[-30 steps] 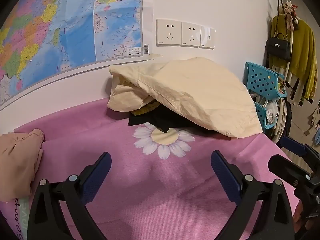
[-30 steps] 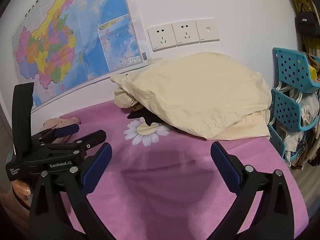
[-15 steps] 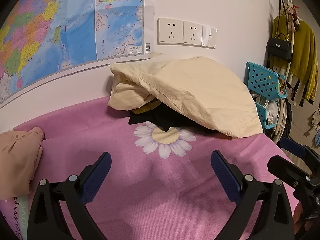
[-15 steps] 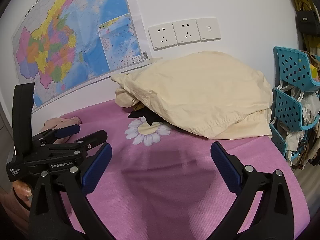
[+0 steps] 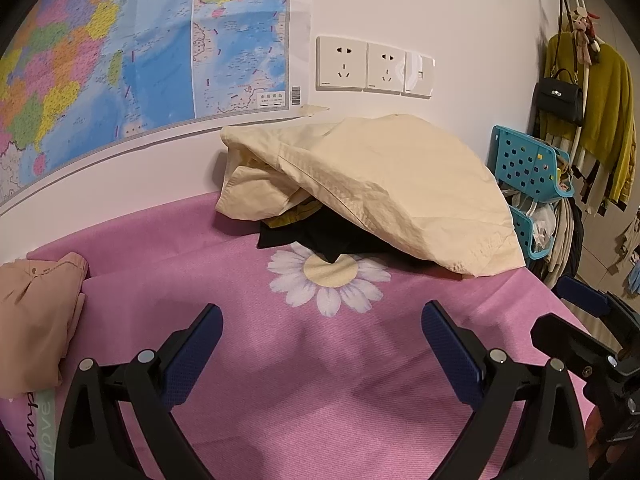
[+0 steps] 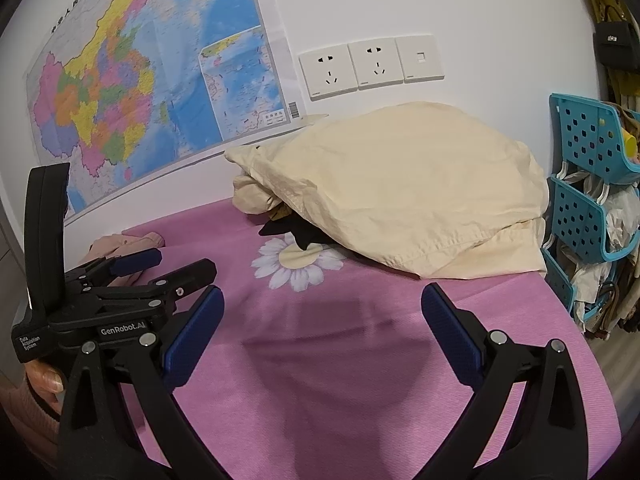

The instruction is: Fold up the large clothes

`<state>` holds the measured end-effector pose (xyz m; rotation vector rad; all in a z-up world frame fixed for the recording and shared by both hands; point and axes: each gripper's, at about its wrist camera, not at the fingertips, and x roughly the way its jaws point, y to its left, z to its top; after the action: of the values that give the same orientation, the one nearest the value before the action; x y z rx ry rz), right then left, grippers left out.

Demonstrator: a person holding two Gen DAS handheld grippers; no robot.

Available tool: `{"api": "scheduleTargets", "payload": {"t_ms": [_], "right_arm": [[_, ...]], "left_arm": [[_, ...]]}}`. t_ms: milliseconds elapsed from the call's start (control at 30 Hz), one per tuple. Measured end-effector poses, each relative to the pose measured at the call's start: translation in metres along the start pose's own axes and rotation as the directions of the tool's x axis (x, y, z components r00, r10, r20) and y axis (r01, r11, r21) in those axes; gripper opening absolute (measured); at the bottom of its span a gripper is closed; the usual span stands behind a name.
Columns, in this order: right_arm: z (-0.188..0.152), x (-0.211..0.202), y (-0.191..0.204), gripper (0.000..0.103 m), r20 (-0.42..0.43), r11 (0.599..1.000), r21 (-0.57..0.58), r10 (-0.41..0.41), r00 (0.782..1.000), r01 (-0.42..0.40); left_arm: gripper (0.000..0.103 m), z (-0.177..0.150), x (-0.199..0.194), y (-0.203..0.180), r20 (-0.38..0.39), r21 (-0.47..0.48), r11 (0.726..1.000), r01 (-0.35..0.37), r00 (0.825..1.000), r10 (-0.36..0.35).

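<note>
L gripper (image 5: 320,336), hand-held: we see both blue-padded fingers (image 5: 192,356) spread wide apart, nothing between them, poised over bare pink cloth. R gripper (image 6: 322,320): likewise released, fingers (image 6: 450,334) well apart, empty, above the same cloth. In the R wrist view the L gripper appears at lower left w/ its jaws parted; part of a hand (image 6: 44,380) & a pink knitted sleeve show beneath it. In the L wrist view the R gripper sits at the far right edge, only partly in frame.

Work surface: pink cover (image 5: 340,400) w/ a printed daisy (image 5: 328,276), running back to a white wall.

Task items: we note a heap of clothes at the back of the cover, against the wall, beyond the daisy. A large cream garment (image 5: 384,184) drapes over the top; black fabric (image 5: 316,236) & a bit of yellow-green cloth poke out under its front edge, the black touching the daisy's upper petals. Neither gripper touches the heap. A folded peach garment (image 5: 36,324) lies at the cover's left edge, well apart from the heap.

Surroundings: wall map (image 5: 132,48) at upper left; socket panel (image 5: 374,66) above the heap; teal perforated rack (image 6: 592,184) to the right; mustard garments & a black handbag (image 5: 560,98) hanging beyond it.
</note>
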<state>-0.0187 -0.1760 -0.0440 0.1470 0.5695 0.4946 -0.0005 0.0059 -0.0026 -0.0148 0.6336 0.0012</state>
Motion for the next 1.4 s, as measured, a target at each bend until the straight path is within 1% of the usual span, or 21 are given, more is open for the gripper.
{"api": "scheduleTargets", "payload": {"t_ms": [1400], "right_arm": [[0.0006, 0.0084, 0.0035, 0.097, -0.015, 1.0, -0.008, 0.008, 1.0, -0.008]], "left_arm": [[0.096, -0.0011, 0.0064, 0.0021, -0.023, -0.017, 1.0, -0.003, 1.0, 0.003]]}}
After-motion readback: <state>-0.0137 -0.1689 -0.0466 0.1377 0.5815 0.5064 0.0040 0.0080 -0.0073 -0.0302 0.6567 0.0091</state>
